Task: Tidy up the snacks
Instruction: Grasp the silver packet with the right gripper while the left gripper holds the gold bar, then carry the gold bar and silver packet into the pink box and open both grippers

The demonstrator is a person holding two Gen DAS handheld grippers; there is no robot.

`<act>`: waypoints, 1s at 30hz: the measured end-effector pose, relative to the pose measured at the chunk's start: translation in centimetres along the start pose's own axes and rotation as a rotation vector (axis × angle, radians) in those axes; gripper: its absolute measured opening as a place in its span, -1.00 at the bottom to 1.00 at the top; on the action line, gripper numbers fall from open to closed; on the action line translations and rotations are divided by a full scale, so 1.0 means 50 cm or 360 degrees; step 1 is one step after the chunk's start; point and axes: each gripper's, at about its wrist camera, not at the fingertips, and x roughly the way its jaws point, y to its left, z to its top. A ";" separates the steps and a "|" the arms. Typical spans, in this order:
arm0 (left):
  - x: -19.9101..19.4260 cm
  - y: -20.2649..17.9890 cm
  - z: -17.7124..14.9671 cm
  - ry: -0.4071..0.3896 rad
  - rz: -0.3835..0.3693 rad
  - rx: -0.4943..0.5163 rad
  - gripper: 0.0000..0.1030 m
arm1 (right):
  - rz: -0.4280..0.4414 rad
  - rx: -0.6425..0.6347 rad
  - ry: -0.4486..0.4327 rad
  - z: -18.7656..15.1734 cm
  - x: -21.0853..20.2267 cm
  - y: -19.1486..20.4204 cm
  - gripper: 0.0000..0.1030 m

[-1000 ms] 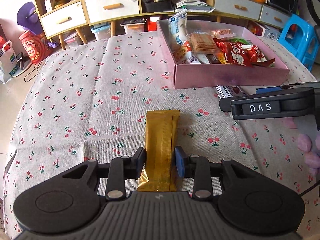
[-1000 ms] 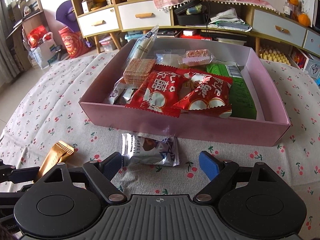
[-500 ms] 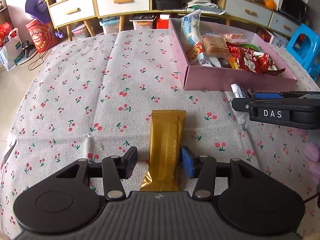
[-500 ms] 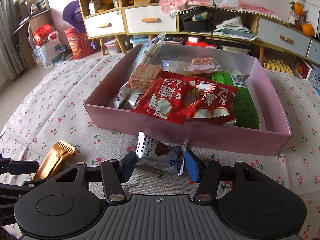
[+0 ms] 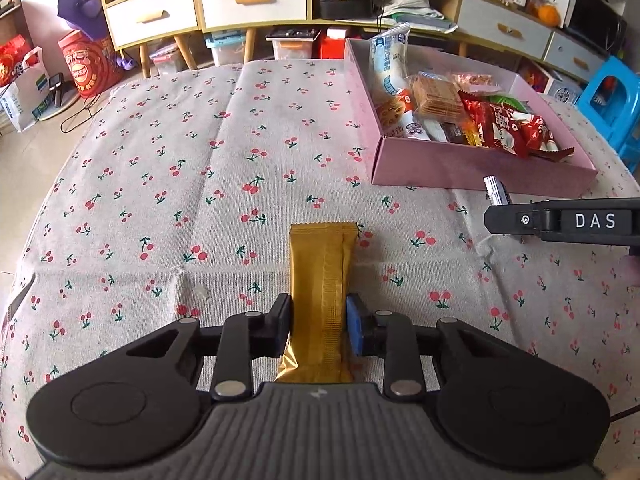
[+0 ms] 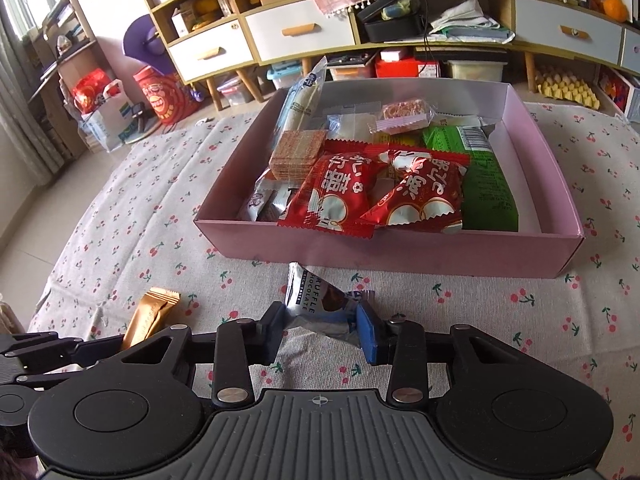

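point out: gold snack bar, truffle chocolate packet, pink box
gold snack bar [image 5: 322, 276]: left wrist view, middle of wrapper.
truffle chocolate packet [image 6: 320, 300]: right wrist view, printed front.
pink box [image 6: 400, 254]: right wrist view, near wall.

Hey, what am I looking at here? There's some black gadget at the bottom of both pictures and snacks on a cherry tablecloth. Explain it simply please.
These are two hand-held grippers, each with a camera looking along its fingers. In the left camera's picture, the left gripper has just closed on a gold snack bar. In the right camera's picture, the right gripper has just closed on a silver chocolate packet. Both snacks lie on the tablecloth, near a pink box already holding other snacks.
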 end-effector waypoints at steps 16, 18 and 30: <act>-0.015 0.005 0.009 0.0003 -0.0117 -0.0098 -0.49 | 0.0262 0.0345 0.0067 -0.001 -0.083 -0.085 -0.29; -0.019 0.002 0.013 -0.0007 -0.0132 -0.0107 -0.49 | 0.0283 0.0379 0.0057 -0.001 -0.098 -0.101 -0.29; -0.046 -0.045 0.054 -0.0101 -0.0242 -0.0150 -0.49 | 0.0330 0.0641 -0.0117 0.023 -0.169 -0.208 -0.29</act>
